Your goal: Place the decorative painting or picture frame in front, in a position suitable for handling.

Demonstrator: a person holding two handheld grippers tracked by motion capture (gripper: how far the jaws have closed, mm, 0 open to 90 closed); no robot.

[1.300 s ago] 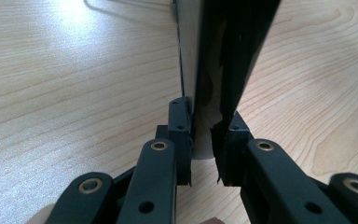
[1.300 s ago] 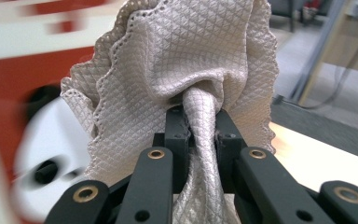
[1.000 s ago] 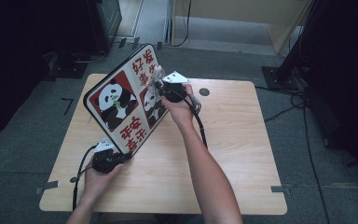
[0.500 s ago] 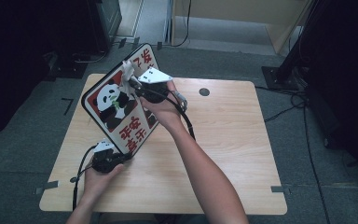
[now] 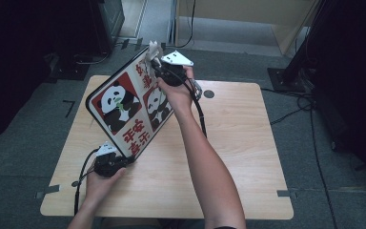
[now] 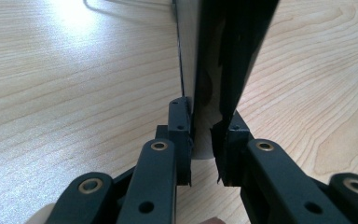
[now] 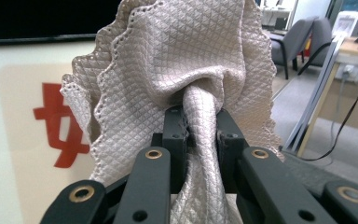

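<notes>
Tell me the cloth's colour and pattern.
The cloth is pale beige with a fine diamond weave and zigzag edges, clearest in the right gripper view.

Board (image 5: 124, 112) tilted on edge over the counter (image 5: 248, 157), lower corner down at the near left, upper corner up toward the far middle. Left gripper (image 5: 124, 162) at the near-left, clamped on that lower corner (image 6: 205, 135). Right gripper (image 5: 156, 67) up at the far end, against the board's top, with a cloth (image 7: 191, 70) bunched between its jaws. Counter's right half beside the right forearm (image 5: 205, 157).
</notes>
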